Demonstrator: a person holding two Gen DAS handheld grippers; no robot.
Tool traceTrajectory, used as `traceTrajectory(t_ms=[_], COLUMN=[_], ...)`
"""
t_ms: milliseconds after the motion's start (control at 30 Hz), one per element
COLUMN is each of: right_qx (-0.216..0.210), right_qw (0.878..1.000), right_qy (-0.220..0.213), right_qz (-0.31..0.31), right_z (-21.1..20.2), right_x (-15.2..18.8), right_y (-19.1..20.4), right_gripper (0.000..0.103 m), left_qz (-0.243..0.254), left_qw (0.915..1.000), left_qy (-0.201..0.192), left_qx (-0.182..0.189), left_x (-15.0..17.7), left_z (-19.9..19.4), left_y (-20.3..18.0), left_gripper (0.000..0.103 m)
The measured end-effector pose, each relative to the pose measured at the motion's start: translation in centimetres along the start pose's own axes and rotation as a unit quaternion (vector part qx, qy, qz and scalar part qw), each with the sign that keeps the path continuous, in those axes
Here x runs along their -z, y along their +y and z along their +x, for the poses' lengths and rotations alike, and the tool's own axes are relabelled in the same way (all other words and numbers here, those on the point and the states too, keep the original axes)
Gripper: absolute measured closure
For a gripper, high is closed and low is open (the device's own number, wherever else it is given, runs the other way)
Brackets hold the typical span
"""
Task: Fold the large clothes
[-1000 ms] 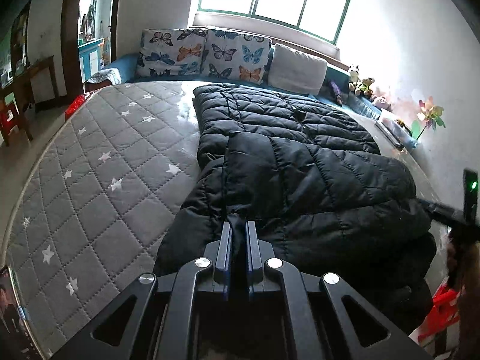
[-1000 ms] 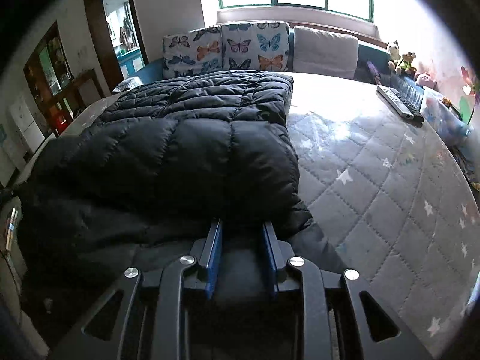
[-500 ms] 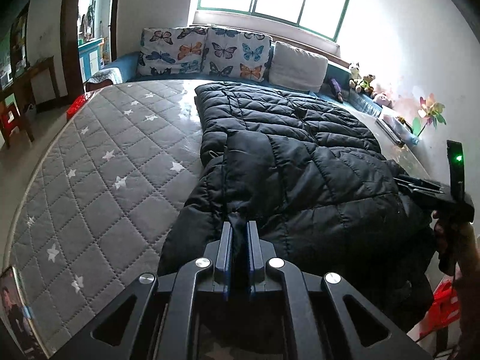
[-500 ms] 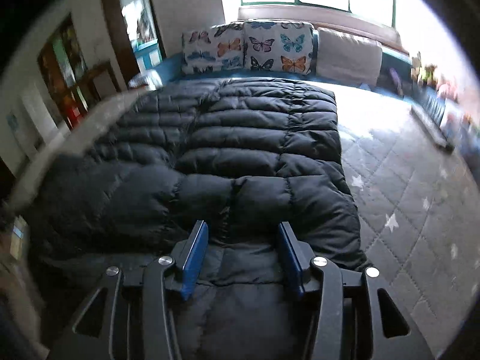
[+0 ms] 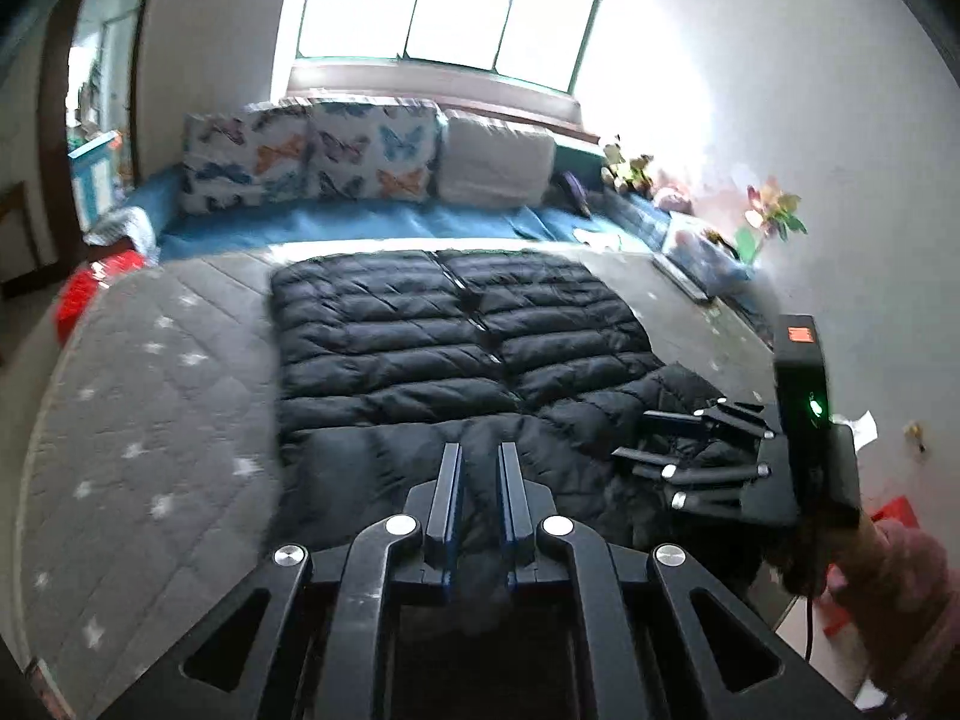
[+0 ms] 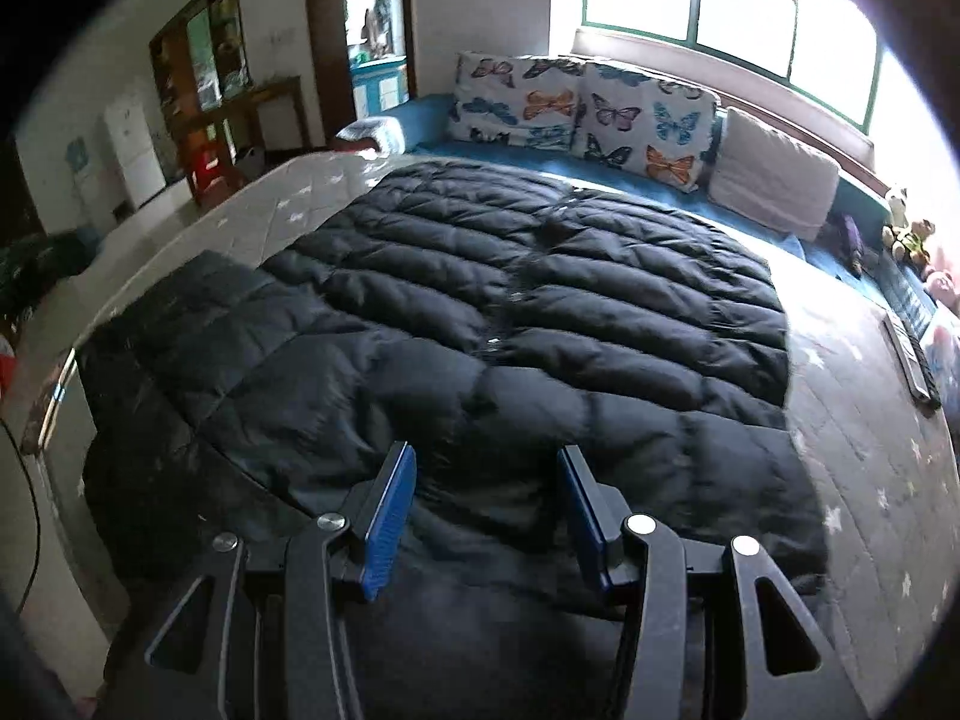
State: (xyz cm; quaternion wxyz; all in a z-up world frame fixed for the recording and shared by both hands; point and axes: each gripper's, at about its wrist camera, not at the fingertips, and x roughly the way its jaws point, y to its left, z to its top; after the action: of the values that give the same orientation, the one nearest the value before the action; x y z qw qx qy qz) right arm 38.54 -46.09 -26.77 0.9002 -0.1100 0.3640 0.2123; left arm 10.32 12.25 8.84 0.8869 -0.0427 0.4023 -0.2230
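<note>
A black quilted puffer jacket (image 5: pixel 456 330) lies spread on the grey star-patterned mattress (image 5: pixel 150 420), its zip running down the middle. My left gripper (image 5: pixel 477 462) is shut on a fold of the jacket's near edge, and dark fabric fills the narrow gap between its fingers. In the right wrist view the jacket (image 6: pixel 540 312) fills the middle. My right gripper (image 6: pixel 486 480) hovers over its near part with the blue pads wide apart and nothing pinched. The left wrist view shows that right gripper (image 5: pixel 630 435) at the jacket's right side, held by a hand in a pink sleeve (image 5: pixel 900 588).
Butterfly cushions (image 5: pixel 312 156) and a pale pillow (image 5: pixel 498 162) line the blue bench under the window. Soft toys (image 6: pixel 909 228) and a long flat dark device (image 6: pixel 912 360) sit along the right edge of the mattress (image 6: pixel 870 420). A red object (image 5: pixel 90 288) lies at its left corner.
The right gripper opened, let go of the jacket's edge and slid left over it. The left gripper rose, still pinching fabric. The jacket now lies flatter, with its zip showing.
</note>
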Motion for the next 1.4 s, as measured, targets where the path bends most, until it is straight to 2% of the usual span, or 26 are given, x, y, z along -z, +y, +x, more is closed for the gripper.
traceTrajectory(t_ms=[100, 233, 500, 667, 767, 933, 1033, 1100, 1267, 1400], right_qx=[-0.007, -0.015, -0.016, -0.025, -0.013, 0.014, 0.025, 0.008, 0.003, -0.004], right_qw=[1.000, 1.000, 0.999, 0.998, 0.999, 1.000, 0.999, 0.999, 1.000, 1.000], right_qy=[0.001, 0.003, 0.026, 0.022, 0.008, 0.015, 0.027, 0.031, 0.008, 0.004], right_qz=[-0.008, -0.026, -0.045, -0.044, -0.039, -0.024, -0.007, 0.011, -0.001, -0.003], right_z=[0.0, 0.4, 3.0, 0.8, -1.8, -4.2, -3.6, -2.8, -0.7, -0.9], right_x=[-0.3, -0.5, 0.3, 0.1, 0.4, 1.8, 3.2, 4.0, 5.6, 5.8], right_y=[1.0, 2.6, 4.1, 3.3, 1.9, -1.3, -3.1, -3.9, -3.7, -3.9], right_gripper=[0.049, 0.049, 0.049, 0.049, 0.049, 0.049, 0.049, 0.049, 0.048, 0.048], left_qz=[0.013, 0.034, -0.007, -0.006, -0.006, -0.005, -0.007, -0.007, 0.004, 0.007], left_qw=[0.9993, 0.9974, 0.9973, 0.9978, 0.9981, 0.9981, 0.9981, 0.9981, 0.9980, 0.9977], left_qy=[0.034, 0.056, 0.069, 0.060, 0.058, 0.058, 0.058, 0.058, 0.056, 0.061], left_qx=[0.010, -0.029, -0.022, -0.025, -0.021, -0.020, -0.019, -0.019, -0.028, -0.029], left_x=[-0.5, 0.3, 3.2, 3.9, 4.1, 4.1, 4.1, 4.2, 4.5, 4.5], left_z=[3.5, 6.8, 9.7, 10.0, 10.0, 9.8, 9.9, 9.8, 9.9, 10.1], left_y=[-0.1, -0.3, 2.6, 2.6, 2.8, 2.9, 2.9, 2.8, 2.5, 2.6], left_gripper=[0.091, 0.091, 0.091, 0.091, 0.091, 0.091, 0.091, 0.091, 0.090, 0.089])
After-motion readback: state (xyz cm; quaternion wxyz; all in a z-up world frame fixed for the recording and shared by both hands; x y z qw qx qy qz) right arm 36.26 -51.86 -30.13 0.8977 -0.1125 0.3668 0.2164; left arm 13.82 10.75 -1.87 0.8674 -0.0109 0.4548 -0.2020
